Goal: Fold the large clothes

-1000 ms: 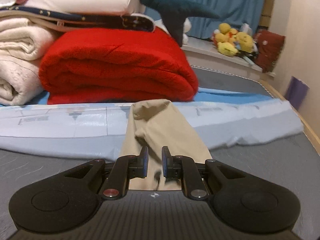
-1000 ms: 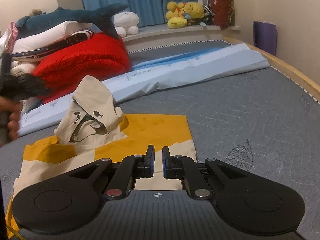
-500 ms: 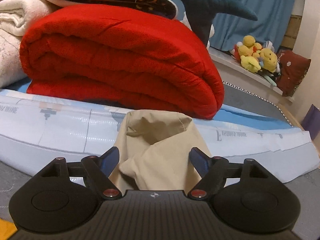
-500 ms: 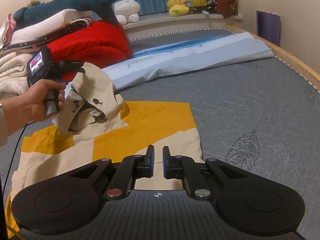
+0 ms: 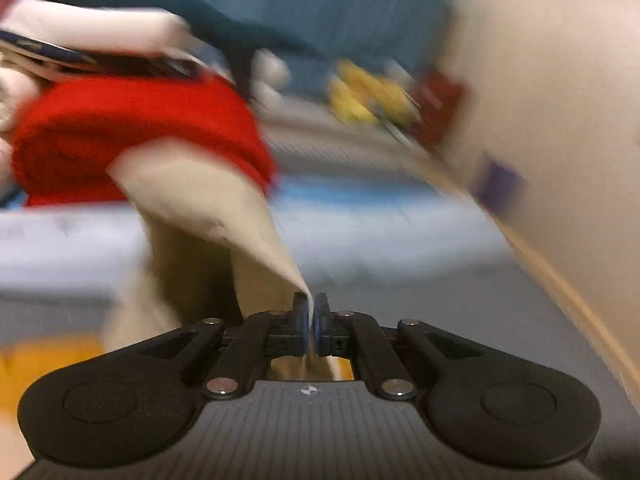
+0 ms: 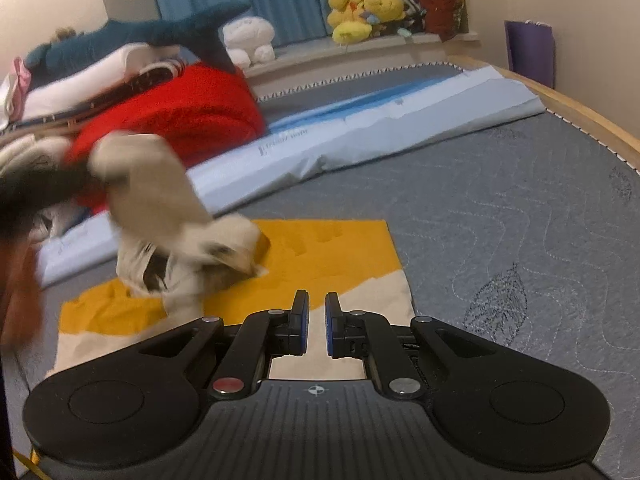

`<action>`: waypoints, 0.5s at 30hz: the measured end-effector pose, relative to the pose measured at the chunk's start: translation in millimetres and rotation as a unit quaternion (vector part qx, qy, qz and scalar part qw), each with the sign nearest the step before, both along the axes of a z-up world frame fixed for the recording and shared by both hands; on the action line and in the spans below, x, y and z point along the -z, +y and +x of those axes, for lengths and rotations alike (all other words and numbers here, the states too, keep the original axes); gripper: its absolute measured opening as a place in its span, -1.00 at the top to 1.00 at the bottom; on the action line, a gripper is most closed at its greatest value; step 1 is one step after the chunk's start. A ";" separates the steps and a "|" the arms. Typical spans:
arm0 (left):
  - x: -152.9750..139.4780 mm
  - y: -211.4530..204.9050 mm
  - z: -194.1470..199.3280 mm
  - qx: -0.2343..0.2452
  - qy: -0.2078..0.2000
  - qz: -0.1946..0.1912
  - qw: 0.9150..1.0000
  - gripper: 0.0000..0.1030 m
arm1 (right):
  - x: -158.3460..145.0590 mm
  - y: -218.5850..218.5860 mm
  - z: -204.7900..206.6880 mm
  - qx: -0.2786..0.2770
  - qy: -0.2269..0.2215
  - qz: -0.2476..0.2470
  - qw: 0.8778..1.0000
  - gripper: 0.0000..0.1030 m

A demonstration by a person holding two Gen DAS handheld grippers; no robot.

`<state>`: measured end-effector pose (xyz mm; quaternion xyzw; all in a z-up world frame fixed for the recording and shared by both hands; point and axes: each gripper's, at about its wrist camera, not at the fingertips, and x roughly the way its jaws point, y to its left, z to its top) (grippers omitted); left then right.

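On bed, left wrist view: heavy blur all over
left claw (image 5: pixel 311 312): jaws have just been closing, now clamped on a beige tip of the hood (image 5: pixel 208 204)
hood: lifted, stretched up and left from the pads, in front of red blanket (image 5: pixel 120 120)
Right wrist view: sharper
right claw (image 6: pixel 313 308): pads close together, narrow gap, nothing between them; hovers over near beige edge of garment (image 6: pixel 332 248)
garment: yellow-and-beige hoodie, lying on grey mattress (image 6: pixel 520 220), body looks folded to a neat rectangle
hood (image 6: pixel 160 184): blurred, raised over the upper left part
done: body flat and squared, by my guess
left: hood not yet laid flat; final fold probably pending
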<state>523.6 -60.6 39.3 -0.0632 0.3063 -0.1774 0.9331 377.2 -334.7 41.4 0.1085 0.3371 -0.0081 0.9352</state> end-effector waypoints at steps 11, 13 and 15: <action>12.0 18.6 -174.7 0.020 0.064 0.051 0.996 0.66 | -2.5 4.7 -10.1 -0.021 -0.011 0.064 0.998 0.42; 13.1 47.0 -155.0 -0.047 0.053 0.023 0.997 0.25 | 1.7 10.2 -8.3 -0.029 -0.001 0.084 0.996 0.21; 25.9 73.4 -134.7 -0.101 0.062 -0.011 0.993 0.25 | 9.1 15.5 -4.9 -0.035 0.017 0.116 0.993 0.13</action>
